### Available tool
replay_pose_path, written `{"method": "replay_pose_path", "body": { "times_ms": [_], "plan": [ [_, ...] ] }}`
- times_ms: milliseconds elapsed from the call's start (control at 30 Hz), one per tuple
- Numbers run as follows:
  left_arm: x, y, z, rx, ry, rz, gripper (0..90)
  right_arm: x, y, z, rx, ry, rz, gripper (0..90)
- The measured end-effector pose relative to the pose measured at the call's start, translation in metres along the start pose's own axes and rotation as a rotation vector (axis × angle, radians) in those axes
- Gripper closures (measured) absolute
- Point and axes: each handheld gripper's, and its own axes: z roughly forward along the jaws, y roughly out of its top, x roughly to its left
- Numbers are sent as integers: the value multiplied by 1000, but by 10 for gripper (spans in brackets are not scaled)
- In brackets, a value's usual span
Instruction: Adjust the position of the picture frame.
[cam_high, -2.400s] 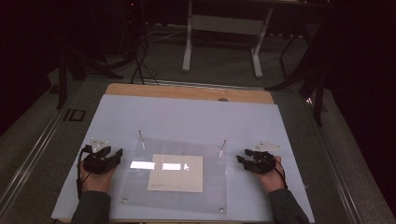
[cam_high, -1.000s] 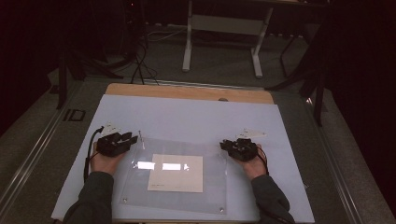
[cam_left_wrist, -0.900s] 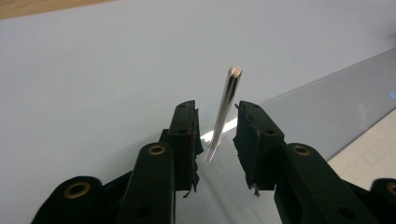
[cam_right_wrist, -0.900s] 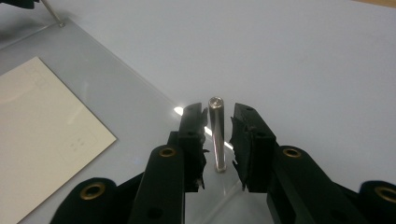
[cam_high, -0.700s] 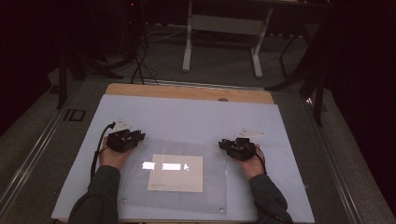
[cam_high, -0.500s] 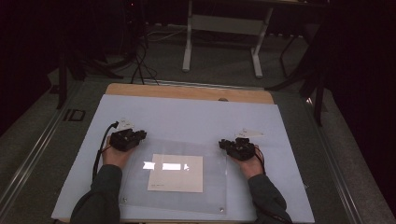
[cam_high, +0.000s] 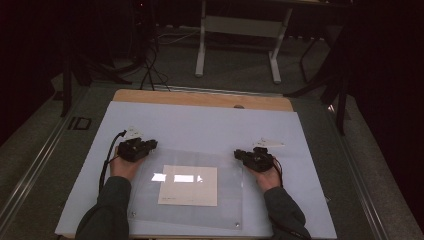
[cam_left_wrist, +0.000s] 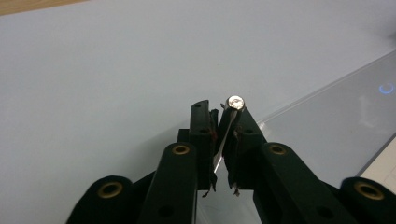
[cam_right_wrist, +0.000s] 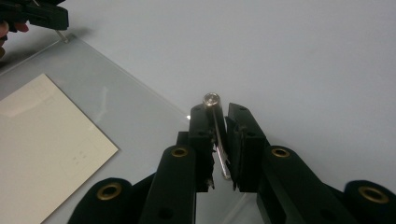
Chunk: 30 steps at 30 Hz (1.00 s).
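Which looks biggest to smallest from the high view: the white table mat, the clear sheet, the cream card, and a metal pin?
1. white table mat
2. clear sheet
3. cream card
4. metal pin, one clamped in each gripper at the sheet's far corners; too small to make out from above.

We see a dark room, grey carpet floor (cam_high: 310, 107), white metal stand (cam_high: 239, 30) beyond the table (cam_high: 200, 97), black cables (cam_high: 150, 70) left of the stand

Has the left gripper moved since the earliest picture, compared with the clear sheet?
Yes. The left gripper went from beside the clear sheet's left edge to its far left corner.
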Motion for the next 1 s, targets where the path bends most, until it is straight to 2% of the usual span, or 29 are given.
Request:
{"method": "replay_pose_path", "body": {
  "times_ms": [67,133,267,400,600,800,867,1000],
  "plan": [
    [1,-1,0,-2,-5,-2,817,0,0,0,-4,-2,1,806],
    [2,-2,0,-11,-21,-27,817,1,-1,0,-6,-11,3,807],
    [2,-2,1,-10,-16,-32,824,1,0,0,-6,-9,14,807],
    [4,-2,0,-16,-32,-59,821,1,0,0,-5,-9,24,807],
    [3,-1,0,-9,-30,-71,821,0,1,0,-3,-6,33,808],
    [0,0,1,1,-47,-75,820,-4,2,-1,-7,-19,49,810],
    [0,1,3,-3,-55,-92,818,-6,2,-2,-13,-27,53,809],
    [-2,4,6,1,-47,-99,818,-11,5,-2,-17,-33,59,808]
  ]
}}
